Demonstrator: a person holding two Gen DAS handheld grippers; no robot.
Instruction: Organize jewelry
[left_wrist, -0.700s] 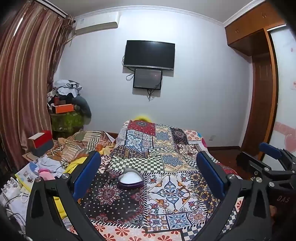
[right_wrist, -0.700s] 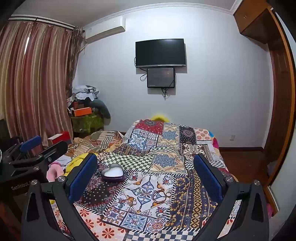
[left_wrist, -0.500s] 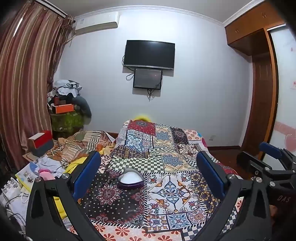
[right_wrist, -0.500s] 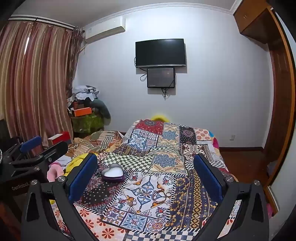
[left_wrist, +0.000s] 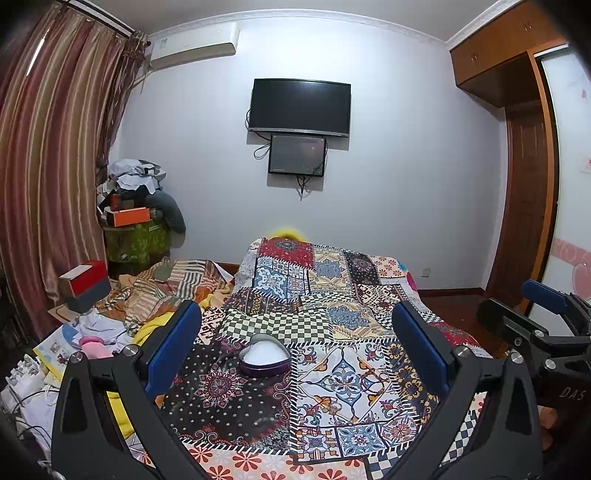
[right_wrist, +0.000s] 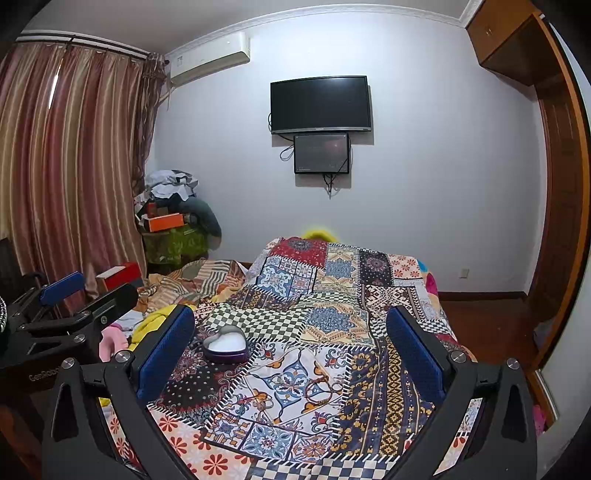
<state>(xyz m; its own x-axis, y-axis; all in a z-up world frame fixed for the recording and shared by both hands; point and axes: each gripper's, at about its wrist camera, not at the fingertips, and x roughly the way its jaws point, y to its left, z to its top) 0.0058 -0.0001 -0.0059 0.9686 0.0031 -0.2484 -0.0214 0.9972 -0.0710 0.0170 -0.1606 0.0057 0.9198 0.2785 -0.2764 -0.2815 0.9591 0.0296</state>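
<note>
Left wrist view
Left gripper (left_wrist: 295, 332): lower part of the frame, blue-padded fingers spread wide, nothing between them.
Heart-shaped box (left_wrist: 264, 355): centre of the frame, just below the middle, lying on the patchwork bedspread (left_wrist: 332, 295); purple wall, white inside, lid off.
Bangles (left_wrist: 334, 400): lower centre-right, thin rings lying on a white-and-blue patch, apart from the box; hard to make out against the pattern.
Right gripper (left_wrist: 543, 306): right edge, seen from the side; one blue pad shows, its spread cannot be told here.
Television (left_wrist: 300, 107): upper centre, on the wall, with a smaller screen (left_wrist: 297, 154) just beneath.

Right wrist view
Right gripper (right_wrist: 291, 332): lower part of the frame, fingers wide apart and empty.
Heart-shaped box (right_wrist: 225, 343): left of centre, just beside the left finger's pad, on the bedspread (right_wrist: 332, 295).
Bangles (right_wrist: 321, 387): lower centre, two or three rings overlapping, well apart from both pads.
Left gripper (right_wrist: 62, 295): left edge, side on; spread not readable here.
Curtain (right_wrist: 66, 166): upper left, striped.
</note>
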